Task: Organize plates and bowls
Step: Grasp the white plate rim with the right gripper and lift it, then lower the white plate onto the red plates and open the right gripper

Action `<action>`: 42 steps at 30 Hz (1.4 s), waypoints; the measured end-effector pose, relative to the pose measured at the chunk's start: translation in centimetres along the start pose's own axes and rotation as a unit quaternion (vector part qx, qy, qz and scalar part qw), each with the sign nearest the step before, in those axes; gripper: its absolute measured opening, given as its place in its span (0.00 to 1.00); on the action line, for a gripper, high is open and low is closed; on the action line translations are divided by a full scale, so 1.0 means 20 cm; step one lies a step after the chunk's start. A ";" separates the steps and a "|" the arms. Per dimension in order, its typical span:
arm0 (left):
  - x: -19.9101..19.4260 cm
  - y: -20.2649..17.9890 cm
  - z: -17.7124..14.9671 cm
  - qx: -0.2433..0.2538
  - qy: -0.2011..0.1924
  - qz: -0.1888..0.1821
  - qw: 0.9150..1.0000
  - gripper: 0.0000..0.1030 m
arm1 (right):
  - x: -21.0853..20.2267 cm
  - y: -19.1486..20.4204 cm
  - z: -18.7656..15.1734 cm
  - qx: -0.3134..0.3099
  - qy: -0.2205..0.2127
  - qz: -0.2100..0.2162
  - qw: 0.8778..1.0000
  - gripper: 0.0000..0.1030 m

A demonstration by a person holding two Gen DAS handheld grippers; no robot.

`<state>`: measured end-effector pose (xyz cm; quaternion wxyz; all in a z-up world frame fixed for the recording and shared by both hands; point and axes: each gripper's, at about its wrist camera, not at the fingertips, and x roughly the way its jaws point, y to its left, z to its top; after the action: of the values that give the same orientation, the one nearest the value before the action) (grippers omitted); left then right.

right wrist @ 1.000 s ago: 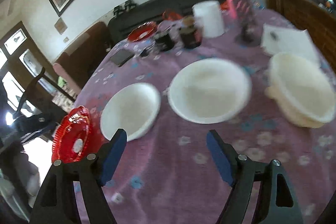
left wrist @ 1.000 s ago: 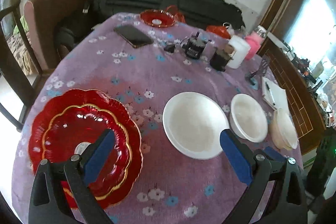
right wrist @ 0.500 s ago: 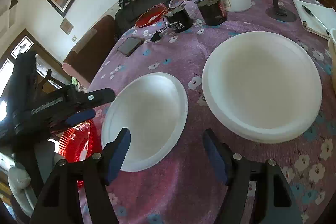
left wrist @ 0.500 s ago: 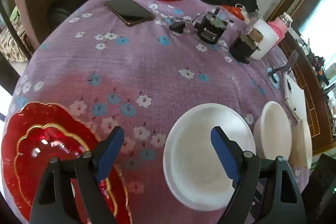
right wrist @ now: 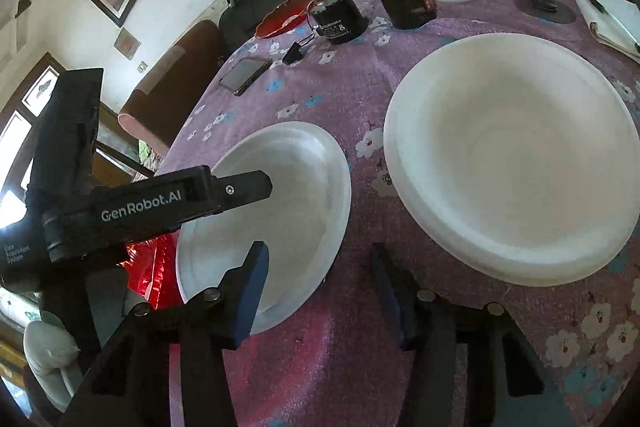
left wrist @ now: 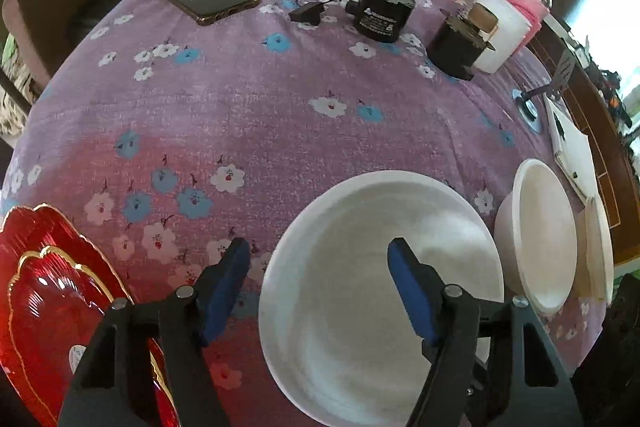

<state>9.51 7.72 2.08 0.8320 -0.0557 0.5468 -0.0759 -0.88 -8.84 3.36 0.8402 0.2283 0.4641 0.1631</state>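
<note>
The white plate (left wrist: pixel 380 291) — lying flat, face up on the purple tablecloth (left wrist: pixel 260 115), round and so without a long axis — is being straddled at opposite rims by the left gripper (left wrist: pixel 318 267) and right gripper (right wrist: pixel 318 267). Both sets of jaws are being narrowed to roughly half open, and nothing is being pinched yet. Each rim probably still needs enclosing before lifting.
</note>
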 end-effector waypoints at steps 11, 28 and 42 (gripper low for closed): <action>-0.06 -0.07 -0.01 0.035 -0.018 0.017 0.999 0.21 | 0.01 -0.04 0.00 0.014 -0.001 0.003 1.000 0.30; -0.22 -0.08 -0.08 0.039 -0.045 0.020 0.998 0.20 | -0.07 -0.01 -0.01 0.010 -0.023 0.015 1.000 0.20; -0.64 -0.01 -0.23 0.029 -0.109 0.000 0.994 0.20 | -0.38 0.33 -0.05 -0.063 -0.064 0.002 0.996 0.20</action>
<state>0.24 9.97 11.84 0.8881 -0.0391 0.4500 -0.0849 -5.96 -6.79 11.72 0.8808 0.1854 0.3975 0.1784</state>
